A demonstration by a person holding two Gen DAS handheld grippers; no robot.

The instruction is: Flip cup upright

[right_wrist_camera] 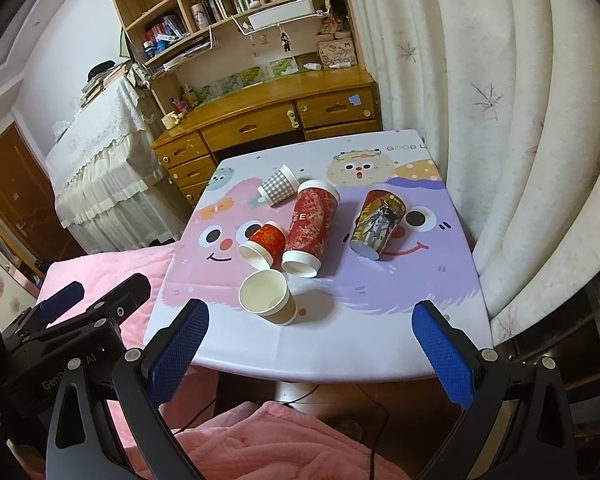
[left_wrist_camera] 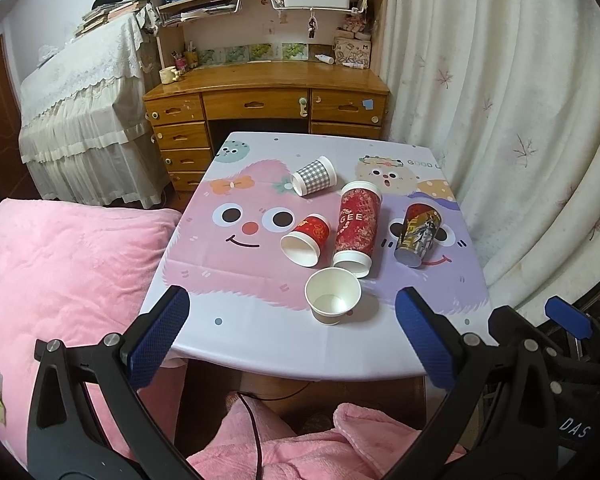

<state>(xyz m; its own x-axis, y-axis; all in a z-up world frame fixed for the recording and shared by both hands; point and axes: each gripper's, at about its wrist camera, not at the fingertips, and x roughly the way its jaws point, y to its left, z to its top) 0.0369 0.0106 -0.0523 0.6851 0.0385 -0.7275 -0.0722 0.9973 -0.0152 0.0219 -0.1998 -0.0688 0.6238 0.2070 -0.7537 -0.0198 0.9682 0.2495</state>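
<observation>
Several paper cups lie on the cartoon-print table [left_wrist_camera: 260, 344]. A plain cup [left_wrist_camera: 332, 295] stands upright near the front, also in the right wrist view [right_wrist_camera: 266, 297]. A small red cup [left_wrist_camera: 305, 240] [right_wrist_camera: 262, 245], a tall red cup [left_wrist_camera: 356, 229] [right_wrist_camera: 309, 228], a checked cup [left_wrist_camera: 313, 176] [right_wrist_camera: 278, 185] and a picture-print cup [left_wrist_camera: 417, 235] [right_wrist_camera: 376, 224] lie on their sides. My left gripper [left_wrist_camera: 292, 332] and right gripper [right_wrist_camera: 312, 344] are open and empty, held back over the table's front edge.
A pink blanket [left_wrist_camera: 60, 264] lies left of the table. A wooden desk [left_wrist_camera: 268, 96] with shelves stands behind it. White curtains [left_wrist_camera: 520, 120] hang on the right. A lace-covered piano [left_wrist_camera: 80, 120] stands at the far left.
</observation>
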